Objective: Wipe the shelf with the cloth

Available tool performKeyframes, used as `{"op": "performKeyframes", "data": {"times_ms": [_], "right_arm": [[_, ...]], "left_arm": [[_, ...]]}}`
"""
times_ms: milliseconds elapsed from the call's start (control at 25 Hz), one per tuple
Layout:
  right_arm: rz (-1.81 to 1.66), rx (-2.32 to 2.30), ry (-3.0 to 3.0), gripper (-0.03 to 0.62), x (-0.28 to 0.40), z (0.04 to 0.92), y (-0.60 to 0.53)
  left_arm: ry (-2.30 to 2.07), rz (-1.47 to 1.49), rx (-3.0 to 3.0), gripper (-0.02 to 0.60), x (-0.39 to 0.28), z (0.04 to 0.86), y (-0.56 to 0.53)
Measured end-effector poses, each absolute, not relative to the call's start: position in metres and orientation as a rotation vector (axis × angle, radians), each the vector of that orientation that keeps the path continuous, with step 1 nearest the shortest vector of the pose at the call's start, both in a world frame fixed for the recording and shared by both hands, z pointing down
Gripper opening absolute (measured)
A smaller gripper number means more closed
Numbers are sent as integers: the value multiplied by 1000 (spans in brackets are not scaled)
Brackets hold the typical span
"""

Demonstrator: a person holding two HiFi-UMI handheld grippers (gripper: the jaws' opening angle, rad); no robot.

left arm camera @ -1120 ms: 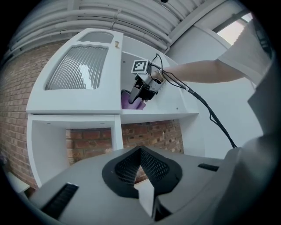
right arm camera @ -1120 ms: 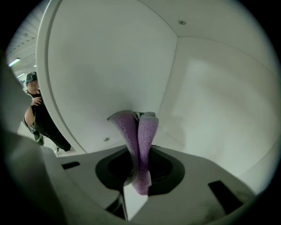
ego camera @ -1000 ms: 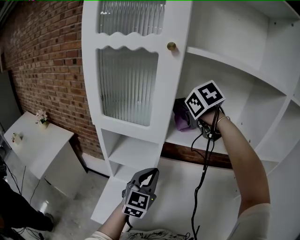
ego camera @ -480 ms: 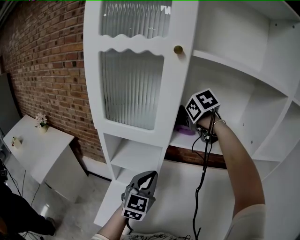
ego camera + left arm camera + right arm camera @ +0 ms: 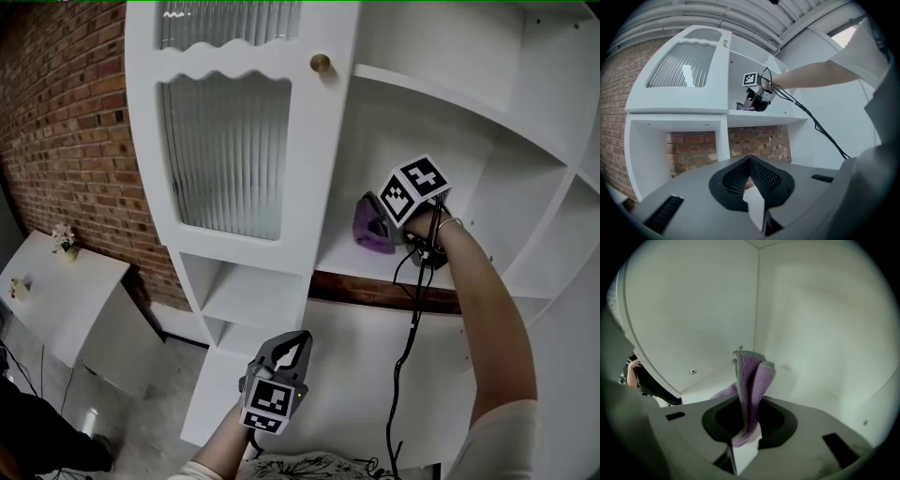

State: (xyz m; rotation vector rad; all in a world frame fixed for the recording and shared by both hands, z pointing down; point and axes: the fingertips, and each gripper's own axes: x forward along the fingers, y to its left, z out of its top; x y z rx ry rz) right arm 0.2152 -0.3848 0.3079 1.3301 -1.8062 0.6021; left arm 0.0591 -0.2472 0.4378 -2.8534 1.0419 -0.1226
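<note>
A purple cloth [image 5: 371, 229] is bunched on the white shelf [image 5: 375, 270] inside the open cabinet bay. My right gripper [image 5: 386, 228] reaches into that bay and is shut on the cloth [image 5: 751, 394], which stands up in folds between its jaws. From the left gripper view the cloth [image 5: 748, 108] and the right gripper [image 5: 751, 103] show small on the shelf [image 5: 764, 118]. My left gripper [image 5: 298, 343] hangs low in front of the cabinet, well below the shelf. Its jaws are shut with nothing between them [image 5: 749, 160].
A glass-paned cabinet door [image 5: 230, 150] with a brass knob [image 5: 321, 64] stands left of the bay. Another shelf [image 5: 450, 103] lies above, lower cubbies [image 5: 244, 300] below. A brick wall [image 5: 66, 131] and a white side table [image 5: 56, 291] are at left. A black cable [image 5: 405, 356] hangs from the right gripper.
My right gripper has drawn the cloth out from behind the door edge, rightward along the shelf. The left gripper has stayed low and shut.
</note>
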Motion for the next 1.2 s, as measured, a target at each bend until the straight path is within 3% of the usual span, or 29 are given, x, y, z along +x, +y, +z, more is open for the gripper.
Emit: {"op": "performKeyframes", "data": {"times_ms": [600, 1200], "right_arm": [[632, 1471, -1549, 78, 345, 308, -337], [540, 1492, -1133, 74, 423, 306, -303]], "left_arm": [[962, -132, -2886, 14, 109, 440, -232], [971, -145, -2876, 15, 133, 442, -222]]}}
